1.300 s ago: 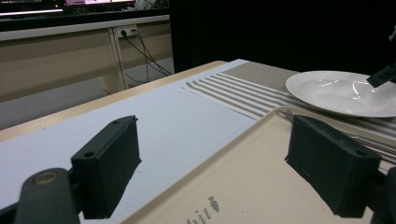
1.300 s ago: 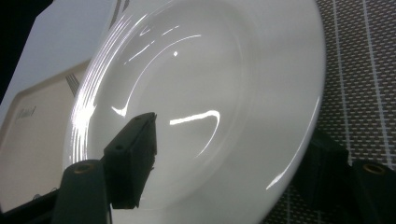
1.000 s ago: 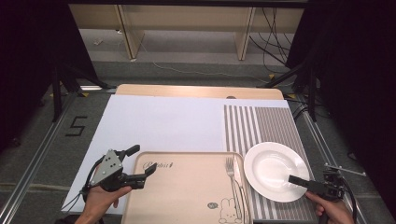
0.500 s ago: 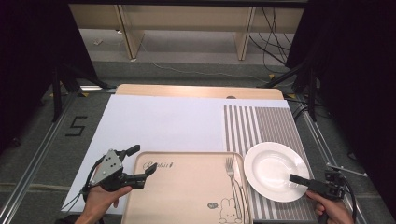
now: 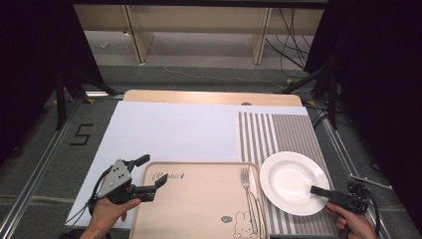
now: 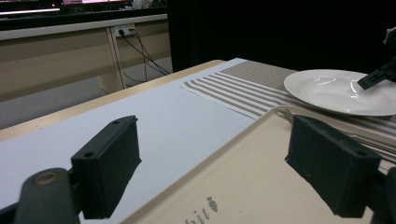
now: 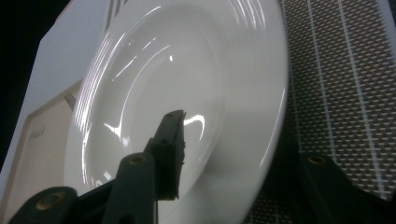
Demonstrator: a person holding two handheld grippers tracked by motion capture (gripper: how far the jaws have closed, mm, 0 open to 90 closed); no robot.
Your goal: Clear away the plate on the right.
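Note:
A white plate (image 5: 288, 177) rests on a striped mat (image 5: 278, 134) at the right. My right gripper (image 5: 314, 190) reaches over its near rim; its jaws have just been closing. In the right gripper view one finger (image 7: 170, 144) hovers over the plate (image 7: 187, 70) and the other sits under the rim, so the gripper (image 7: 243, 158) stays open around it. My left gripper (image 5: 155, 169) is open at the far left corner of a beige tray (image 5: 199, 199). The tray's edge (image 6: 243, 186) runs between its fingers (image 6: 109, 163).
A fork (image 5: 246, 181) lies along the tray's right side, close to the plate. A white sheet (image 5: 174, 129) covers the wooden table left of the mat. Table legs and cables stand on the floor beyond the far edge.

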